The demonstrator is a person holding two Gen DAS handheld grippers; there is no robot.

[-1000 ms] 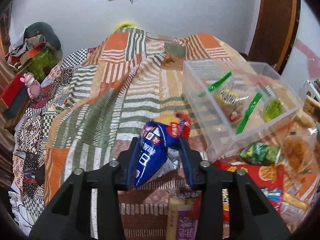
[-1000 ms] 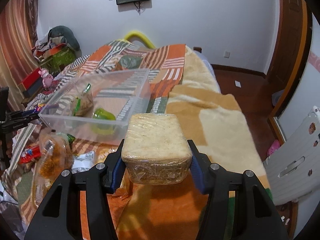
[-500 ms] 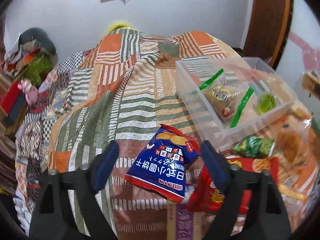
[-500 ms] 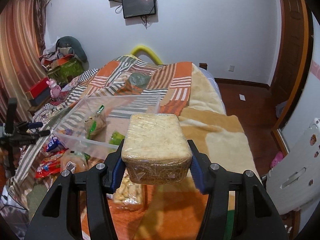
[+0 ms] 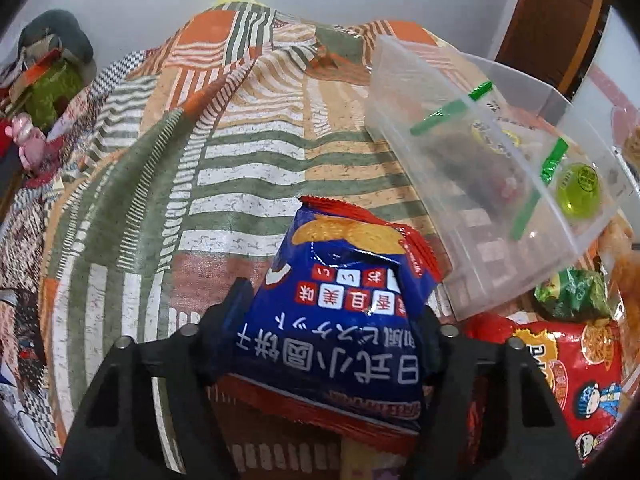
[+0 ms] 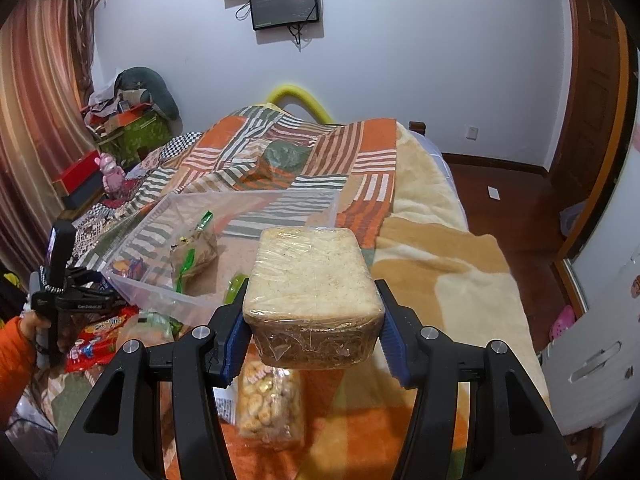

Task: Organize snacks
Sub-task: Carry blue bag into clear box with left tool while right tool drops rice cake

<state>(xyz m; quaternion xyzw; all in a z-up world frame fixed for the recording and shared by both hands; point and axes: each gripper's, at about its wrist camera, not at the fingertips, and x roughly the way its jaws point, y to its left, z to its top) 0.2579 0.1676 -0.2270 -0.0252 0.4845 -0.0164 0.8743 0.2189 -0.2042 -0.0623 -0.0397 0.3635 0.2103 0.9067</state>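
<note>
L tongs (image 5: 334, 320) just closing round blue snack bag (image 5: 340, 304), R tongs (image 6: 312, 320) clamped on wrapped bread (image 6: 314, 276)

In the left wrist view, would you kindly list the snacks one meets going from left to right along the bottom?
Blue biscuit bag between the left hand-held gripper fingers → red snack packet; above it, green packet.

Pale blue-white walls (image 6: 420, 60), two dark screens (image 6: 284, 4) mounted high. Brown wooden floor (image 6: 516, 196) and door (image 6: 588, 92) to the right. Reddish curtain (image 6: 36, 104) at left. Bed (image 6: 436, 256) under striped patchwork quilt (image 5: 240, 152) and cream blanket.
</note>
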